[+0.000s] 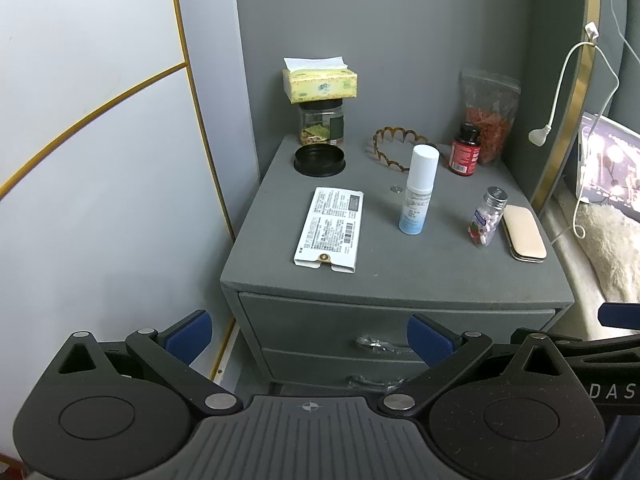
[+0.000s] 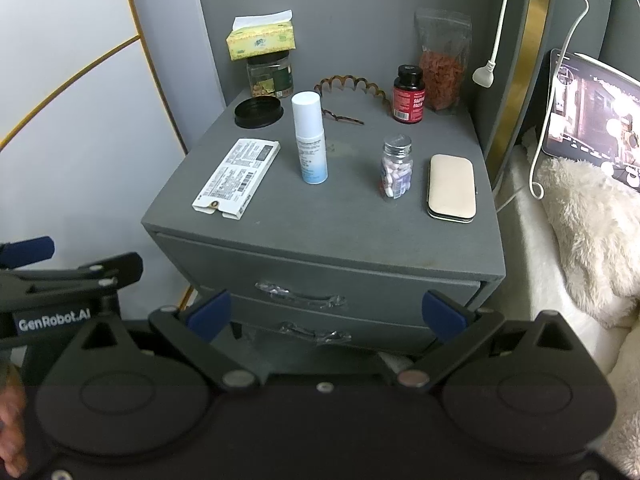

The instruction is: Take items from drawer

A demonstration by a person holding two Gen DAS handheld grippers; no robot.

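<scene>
Clearly pre-opening: upper grey fabric-covered drawer [image 2: 320,276] closed, left gripper [image 1: 310,338] and right gripper [image 2: 326,314] spread wide, empty. Next: clamp clear handle [image 2: 300,293], pull.

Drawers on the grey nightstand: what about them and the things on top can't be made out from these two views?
- Drawer contents: both views; the top drawer and bottom drawer are shut.
- Bottom drawer handle: left wrist view; partly hidden by the left tool.
- White box print: both views; too small to read.
- Jar contents: both views; too small and under the tissue pack.
</scene>
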